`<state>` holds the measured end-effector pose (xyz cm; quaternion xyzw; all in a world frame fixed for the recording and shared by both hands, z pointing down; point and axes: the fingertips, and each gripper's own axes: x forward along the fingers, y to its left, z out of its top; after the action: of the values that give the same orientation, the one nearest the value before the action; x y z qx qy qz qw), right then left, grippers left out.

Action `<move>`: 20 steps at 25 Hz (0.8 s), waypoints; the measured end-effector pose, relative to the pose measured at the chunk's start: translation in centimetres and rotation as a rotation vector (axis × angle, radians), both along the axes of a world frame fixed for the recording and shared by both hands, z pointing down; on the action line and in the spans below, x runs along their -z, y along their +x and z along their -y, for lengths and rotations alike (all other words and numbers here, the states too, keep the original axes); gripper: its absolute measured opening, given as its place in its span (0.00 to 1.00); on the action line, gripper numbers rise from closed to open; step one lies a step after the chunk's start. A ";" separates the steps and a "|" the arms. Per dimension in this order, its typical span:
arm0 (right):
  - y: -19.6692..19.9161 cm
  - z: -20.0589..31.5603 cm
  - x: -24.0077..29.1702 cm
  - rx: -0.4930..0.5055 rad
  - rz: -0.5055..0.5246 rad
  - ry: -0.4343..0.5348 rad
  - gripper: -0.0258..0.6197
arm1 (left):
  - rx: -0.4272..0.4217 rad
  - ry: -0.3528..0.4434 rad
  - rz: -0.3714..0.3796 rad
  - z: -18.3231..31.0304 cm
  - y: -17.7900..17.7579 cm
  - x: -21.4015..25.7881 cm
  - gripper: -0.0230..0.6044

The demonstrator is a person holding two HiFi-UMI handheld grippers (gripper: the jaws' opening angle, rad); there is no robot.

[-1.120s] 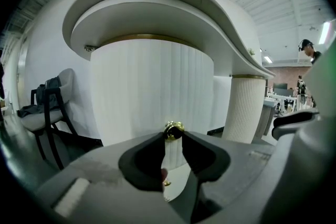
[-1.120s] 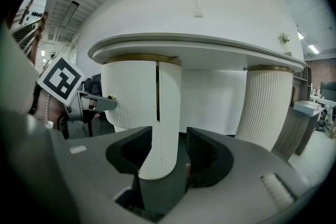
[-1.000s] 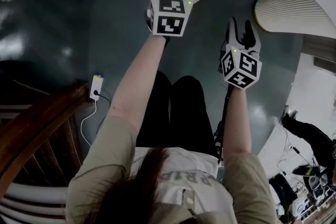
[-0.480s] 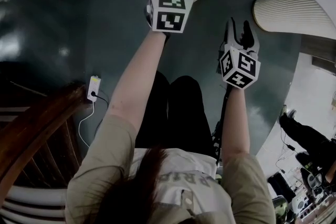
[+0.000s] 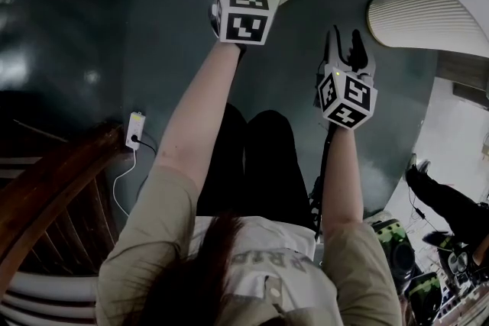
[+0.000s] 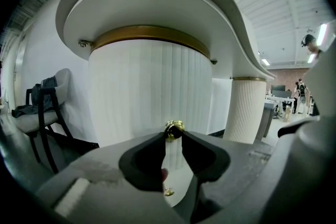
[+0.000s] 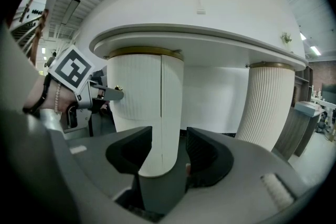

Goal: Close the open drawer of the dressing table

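**One grip set for closing**

The left hand-held gripper [image 6: 173, 135] pinches the gold knob [image 6: 174, 128] on the dressing table's [image 6: 157, 2] fluted drawer front [image 6: 142, 92]. The right hand-held gripper [image 7: 169, 136] hovers wide, empty. Next, I judge: push the knob straight inward.

No legible text, labels or numbers anywhere

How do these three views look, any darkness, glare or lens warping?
Head view: dim, with glare patches on the dark floor. Left gripper view: fisheye-bent, bright white dressing table, gold knob glinting between the jaws. Right gripper view: same bending, black corners.
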<state>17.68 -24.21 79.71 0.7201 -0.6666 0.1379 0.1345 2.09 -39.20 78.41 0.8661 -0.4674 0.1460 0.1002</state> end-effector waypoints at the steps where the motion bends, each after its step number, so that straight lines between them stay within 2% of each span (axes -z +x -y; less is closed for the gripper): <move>1: 0.0 -0.1 0.0 0.002 -0.001 0.000 0.36 | -0.001 0.001 0.003 0.0 0.0 0.0 0.22; 9: 0.1 -1.1 0.7 0.013 -0.001 0.006 0.36 | 0.018 -0.035 -0.009 0.0 0.0 -0.1 0.23; 15: -0.3 -1.5 2.0 0.060 -0.036 0.009 0.37 | 0.041 -0.044 -0.034 -0.3 0.0 0.0 0.24; 18: -0.6 -1.9 3.0 0.077 -0.034 0.020 0.38 | 0.045 -0.051 -0.061 -1.0 0.1 0.4 0.29; 20: -0.9 -2.0 4.1 0.085 -0.032 0.031 0.43 | 0.034 -0.068 -0.061 -1.7 0.1 0.6 0.33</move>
<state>16.75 -22.20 75.62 0.6953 -0.6964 0.1099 0.1396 2.23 -37.52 77.78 0.8583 -0.4734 0.1337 0.1460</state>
